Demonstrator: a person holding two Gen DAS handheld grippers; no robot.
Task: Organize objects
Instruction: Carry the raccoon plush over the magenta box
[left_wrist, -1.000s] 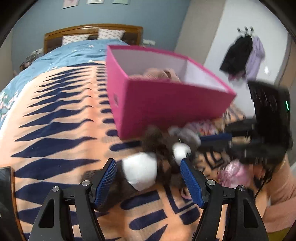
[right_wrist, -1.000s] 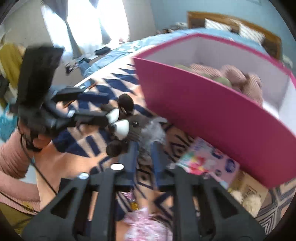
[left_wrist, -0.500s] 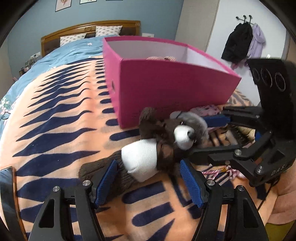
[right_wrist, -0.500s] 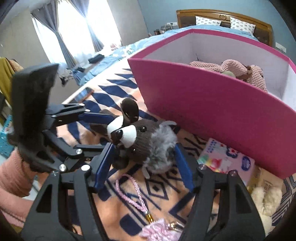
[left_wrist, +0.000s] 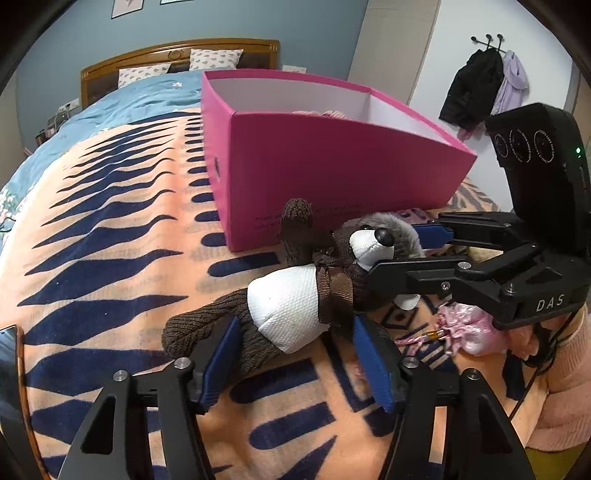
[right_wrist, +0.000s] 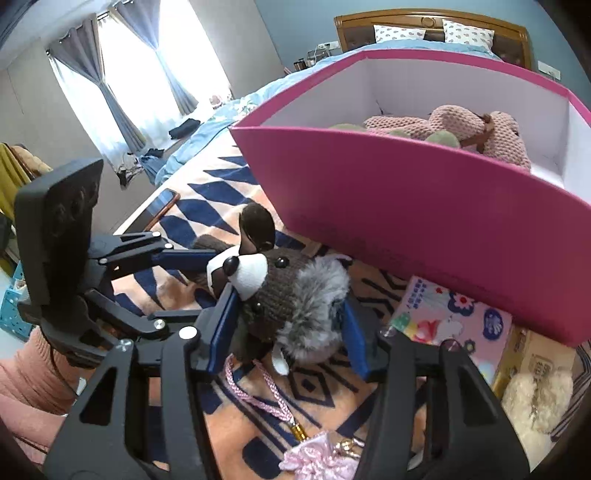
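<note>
- Pink box (left_wrist: 332, 158) — largest thing on the patterned blanket (left_wrist: 103, 236), open-topped, a pink knitted toy (right_wrist: 461, 125) already inside; tall near wall likely to catch a dangling leg or get shoved along the soft bedding if the lift comes up too low
- Brown plush toy (left_wrist: 295, 295) lying on the blanket just in front of the box, outside it, head toward the right side; long and floppy, so likely to sag or twist between two separate holds if one side rises sooner than the other
- Left gripper (left_wrist: 295, 354) spread wide around the white belly and brown legs, blue pads not pressing in — released for now; closing on the loose knit alone could let the body slide out
- Right gripper (right_wrist: 288, 317) straddling the furry grey head, pads close against the fur on both sides; whether squeezing or merely resting against it cannot be told; fluffy pile gives poor purchase and may slip
- Pink cord (right_wrist: 258, 391) with its frilly pouch (right_wrist: 321, 461) lying under the right gripper — could snag a fingertip and get dragged up along with the toy
- Booklet (right_wrist: 450, 325) near the box foot, possibly knocked aside
</note>
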